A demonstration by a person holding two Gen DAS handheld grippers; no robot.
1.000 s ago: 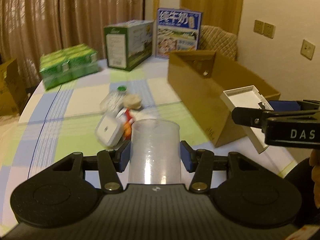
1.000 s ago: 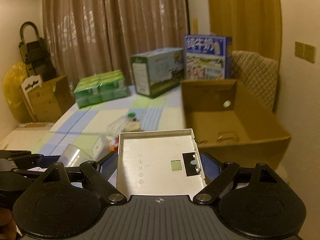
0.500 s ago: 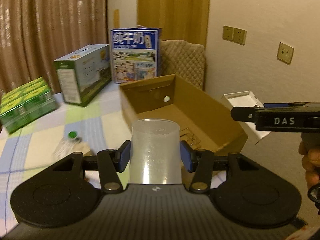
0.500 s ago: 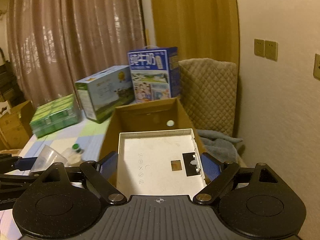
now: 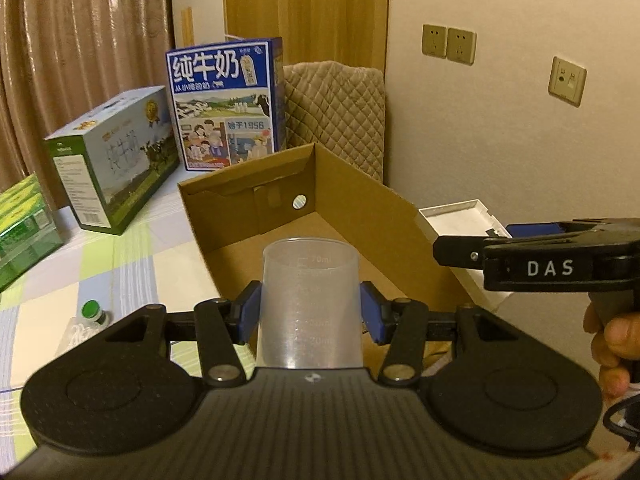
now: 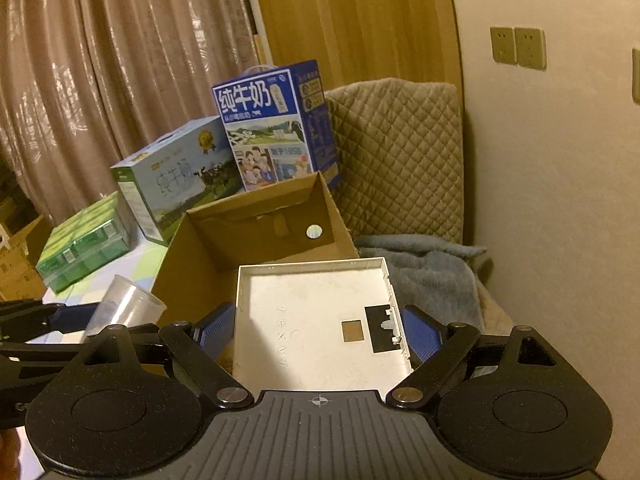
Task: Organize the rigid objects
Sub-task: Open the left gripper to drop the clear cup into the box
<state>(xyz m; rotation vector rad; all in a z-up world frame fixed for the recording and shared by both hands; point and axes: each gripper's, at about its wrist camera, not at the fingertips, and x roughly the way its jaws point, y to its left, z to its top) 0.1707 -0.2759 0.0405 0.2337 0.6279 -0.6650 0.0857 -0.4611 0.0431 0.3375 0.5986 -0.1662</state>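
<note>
Grippers both carry loads above the open cardboard box (image 5: pixel 360 216) at the table's (image 5: pixel 120 264) right edge. The left gripper (image 5: pixel 310 312) clamps an upright translucent measuring cup (image 5: pixel 310 304); the right gripper (image 6: pixel 318 328) clamps a flat white plastic tray (image 6: pixel 316 312). Milk cartons (image 5: pixel 228 104) stand behind the box.
</note>
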